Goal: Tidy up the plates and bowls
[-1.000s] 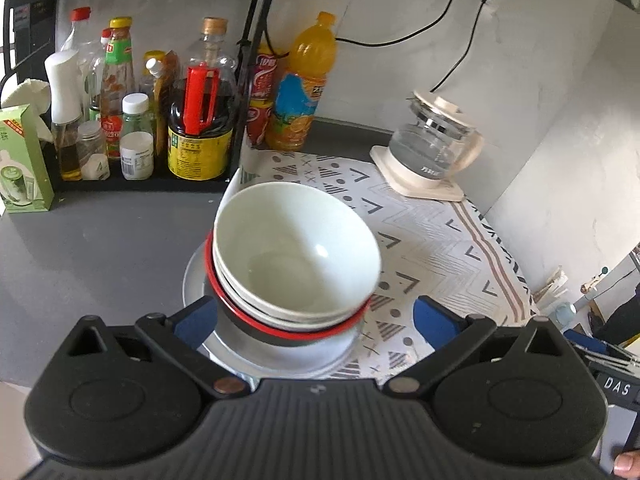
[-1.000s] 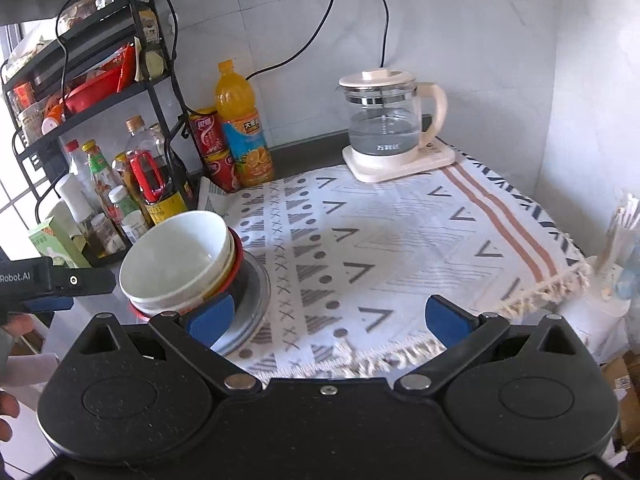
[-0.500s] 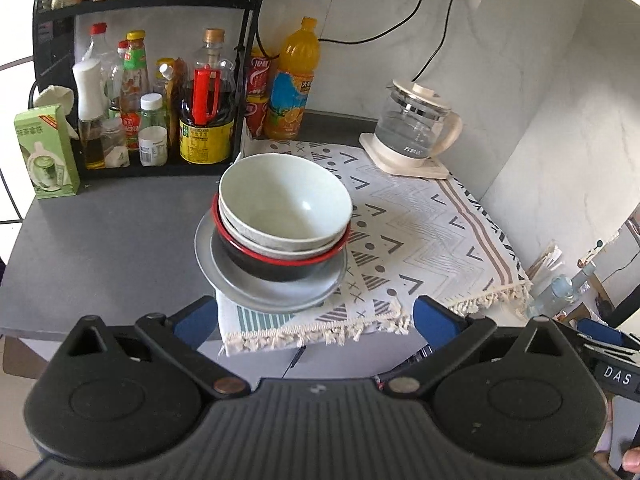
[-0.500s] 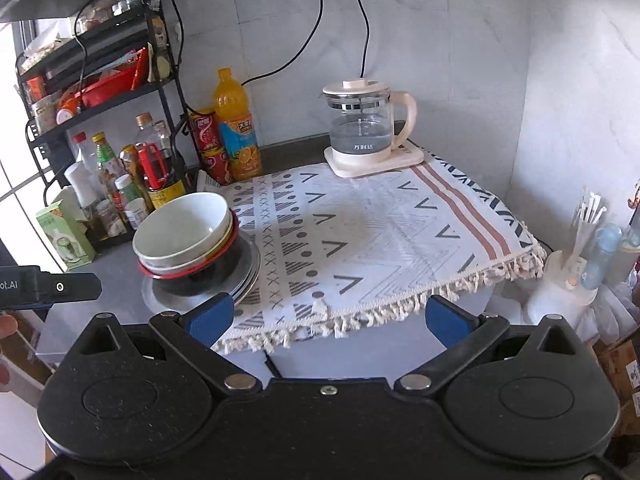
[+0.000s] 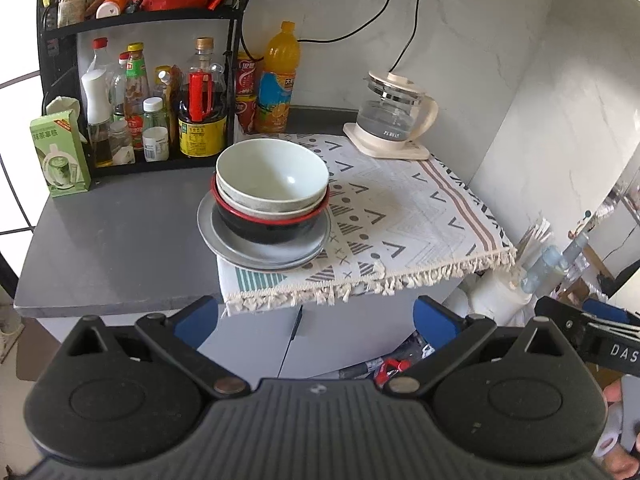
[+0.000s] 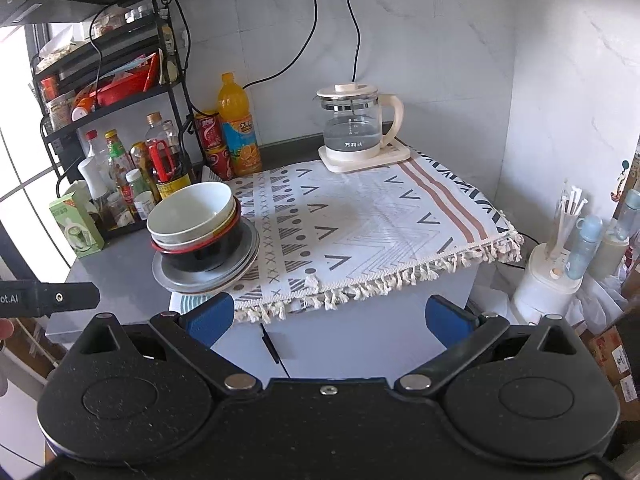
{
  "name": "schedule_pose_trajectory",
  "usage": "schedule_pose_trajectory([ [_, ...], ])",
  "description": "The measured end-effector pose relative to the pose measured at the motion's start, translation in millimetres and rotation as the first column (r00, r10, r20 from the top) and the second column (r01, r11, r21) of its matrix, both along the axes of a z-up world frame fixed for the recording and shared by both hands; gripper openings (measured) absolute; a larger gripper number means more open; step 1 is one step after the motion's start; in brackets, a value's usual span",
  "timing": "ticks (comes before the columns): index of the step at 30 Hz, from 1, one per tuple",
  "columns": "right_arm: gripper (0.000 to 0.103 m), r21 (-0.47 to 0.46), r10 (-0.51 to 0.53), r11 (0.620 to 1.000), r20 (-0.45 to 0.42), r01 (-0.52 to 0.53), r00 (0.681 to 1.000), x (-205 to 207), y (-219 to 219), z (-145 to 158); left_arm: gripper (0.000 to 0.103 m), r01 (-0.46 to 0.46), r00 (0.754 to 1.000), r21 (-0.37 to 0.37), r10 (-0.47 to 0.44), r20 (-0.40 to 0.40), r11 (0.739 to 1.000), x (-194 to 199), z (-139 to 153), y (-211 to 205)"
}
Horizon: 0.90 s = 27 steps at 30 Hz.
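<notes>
Right now both the left gripper (image 5: 316, 320) and the right gripper (image 6: 330, 318) hang spread wide and empty before the counter (image 5: 116, 240), where the pale bowl (image 5: 272, 178) sits nested in the black bowl (image 5: 264, 228) on the grey plate (image 5: 260, 256), at the edge of the patterned cloth (image 5: 400, 216)

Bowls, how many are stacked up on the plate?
3: a white bowl on top, a speckled bowl under it, and a black bowl with red rim at the bottom. More may hide inside.
</notes>
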State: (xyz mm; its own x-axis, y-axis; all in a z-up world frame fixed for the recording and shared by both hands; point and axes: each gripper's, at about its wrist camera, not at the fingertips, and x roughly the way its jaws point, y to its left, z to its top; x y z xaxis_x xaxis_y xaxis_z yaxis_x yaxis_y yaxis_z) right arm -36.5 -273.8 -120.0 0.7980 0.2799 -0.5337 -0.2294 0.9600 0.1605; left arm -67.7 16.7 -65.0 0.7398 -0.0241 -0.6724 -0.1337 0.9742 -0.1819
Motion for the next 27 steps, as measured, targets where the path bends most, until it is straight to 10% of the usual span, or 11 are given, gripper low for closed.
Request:
schedule_pose_trajectory([
  [27,0.103,0.018,0.029,0.999,0.012,-0.029,1.0,-14,2,10,0.103,-0.014,0.999,0.035,0.013,0.036,0.999,-29,17,-3],
])
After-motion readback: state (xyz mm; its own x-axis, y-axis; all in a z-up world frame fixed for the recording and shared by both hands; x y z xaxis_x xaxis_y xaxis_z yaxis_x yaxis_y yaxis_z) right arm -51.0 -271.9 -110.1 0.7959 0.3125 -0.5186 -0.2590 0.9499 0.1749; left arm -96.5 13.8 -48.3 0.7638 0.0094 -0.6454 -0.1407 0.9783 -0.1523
